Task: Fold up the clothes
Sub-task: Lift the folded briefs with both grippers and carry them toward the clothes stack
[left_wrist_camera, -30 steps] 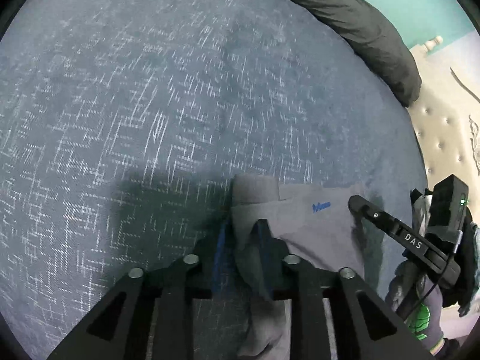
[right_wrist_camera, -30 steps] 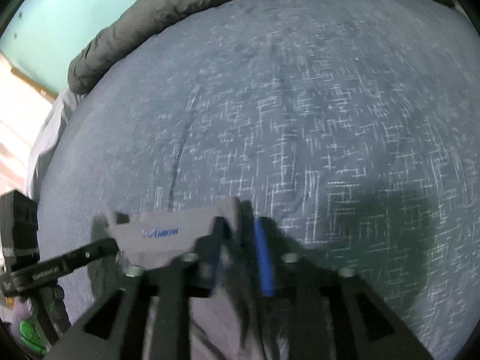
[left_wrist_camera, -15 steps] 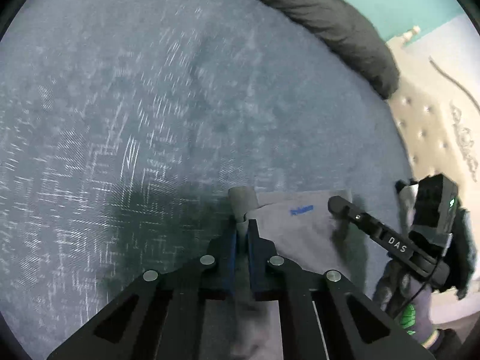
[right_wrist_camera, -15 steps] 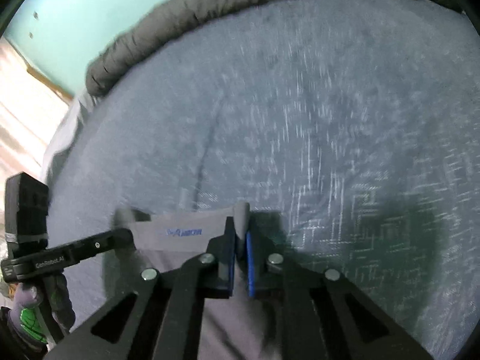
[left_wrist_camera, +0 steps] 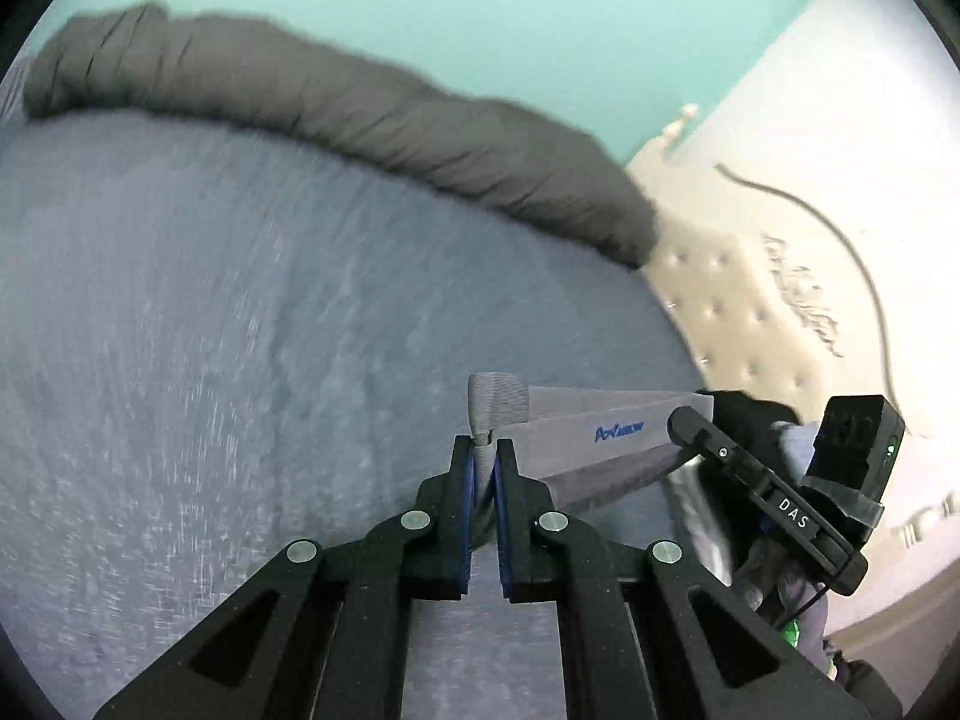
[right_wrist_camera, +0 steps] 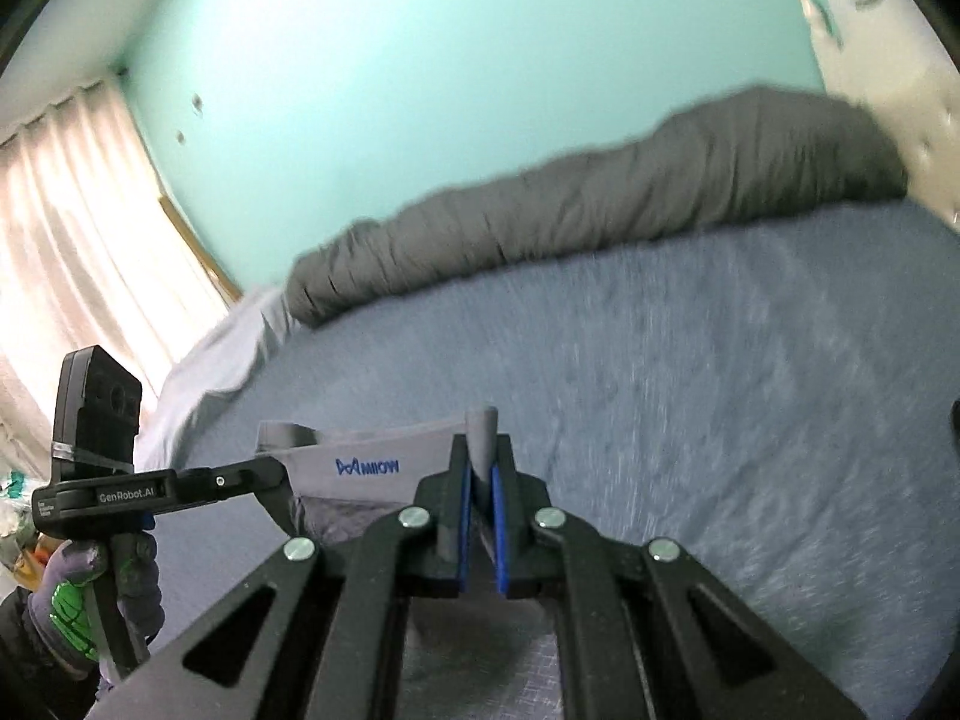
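Observation:
A grey garment point(left_wrist_camera: 606, 429) with a blue logo hangs stretched between both grippers above the blue-grey bed point(left_wrist_camera: 210, 360). My left gripper point(left_wrist_camera: 483, 450) is shut on one bunched corner of its waistband. In the right wrist view the same grey garment point(right_wrist_camera: 372, 462) runs leftward from my right gripper point(right_wrist_camera: 480, 450), which is shut on the other corner. Each view shows the other gripper at the far end of the band: the right one point(left_wrist_camera: 690, 420) and the left one point(right_wrist_camera: 270, 471), held by a gloved hand point(right_wrist_camera: 84, 600). The lower part of the garment hangs out of sight beneath the fingers.
A rolled dark grey duvet point(left_wrist_camera: 360, 114) lies along the far edge of the bed point(right_wrist_camera: 720, 390), against a teal wall point(right_wrist_camera: 450, 90). A tufted cream headboard point(left_wrist_camera: 738, 300) stands at the right in the left wrist view. Curtains point(right_wrist_camera: 72, 228) hang at the left in the right wrist view.
Both grippers closed on the garment's waistband corners and rose sharply, lifting it off the bed. The views tilted up, so the wall and duvet now fill the top.

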Tool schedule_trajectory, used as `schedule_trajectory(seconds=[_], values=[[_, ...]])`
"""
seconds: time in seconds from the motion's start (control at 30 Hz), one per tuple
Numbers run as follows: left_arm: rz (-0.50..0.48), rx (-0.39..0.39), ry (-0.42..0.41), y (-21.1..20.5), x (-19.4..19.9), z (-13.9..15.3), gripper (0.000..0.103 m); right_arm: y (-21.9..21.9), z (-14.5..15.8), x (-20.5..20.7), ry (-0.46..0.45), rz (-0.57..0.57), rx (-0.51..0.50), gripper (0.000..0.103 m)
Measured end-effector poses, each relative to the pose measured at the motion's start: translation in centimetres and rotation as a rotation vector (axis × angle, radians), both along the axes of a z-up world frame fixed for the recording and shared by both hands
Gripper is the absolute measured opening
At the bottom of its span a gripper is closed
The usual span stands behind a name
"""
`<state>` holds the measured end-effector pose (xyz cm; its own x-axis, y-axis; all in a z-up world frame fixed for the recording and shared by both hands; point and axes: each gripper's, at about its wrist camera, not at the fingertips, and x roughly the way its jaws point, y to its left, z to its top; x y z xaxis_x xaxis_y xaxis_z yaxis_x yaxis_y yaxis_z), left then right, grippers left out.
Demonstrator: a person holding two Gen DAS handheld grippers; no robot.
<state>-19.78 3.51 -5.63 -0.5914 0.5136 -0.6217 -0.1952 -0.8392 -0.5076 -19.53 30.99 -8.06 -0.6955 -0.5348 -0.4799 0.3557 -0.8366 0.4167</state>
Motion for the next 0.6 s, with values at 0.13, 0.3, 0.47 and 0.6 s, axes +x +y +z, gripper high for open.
schedule_trajectory(seconds=[0.13, 0.3, 0.47, 0.6], values=[[-0.030, -0.008, 0.094, 1.1, 3.3, 6.8, 0.006, 2.2, 5.9, 2.8, 0.085, -0.019, -0.003, 0.005], [-0.064, -0.007, 0.181, 3.0, 6.0, 14.3, 0.006, 4.0, 12.8, 6.2, 0.178, -0.040, 0.008, 0.005], [-0.105, -0.012, 0.239, 5.2, 8.6, 19.6, 0.006, 5.6, 17.7, 9.3, 0.226, -0.062, 0.036, 0.005], [-0.139, -0.029, 0.276, 7.1, 10.8, 22.5, 0.006, 6.7, 20.7, 12.0, 0.258, -0.081, 0.062, 0.005]])
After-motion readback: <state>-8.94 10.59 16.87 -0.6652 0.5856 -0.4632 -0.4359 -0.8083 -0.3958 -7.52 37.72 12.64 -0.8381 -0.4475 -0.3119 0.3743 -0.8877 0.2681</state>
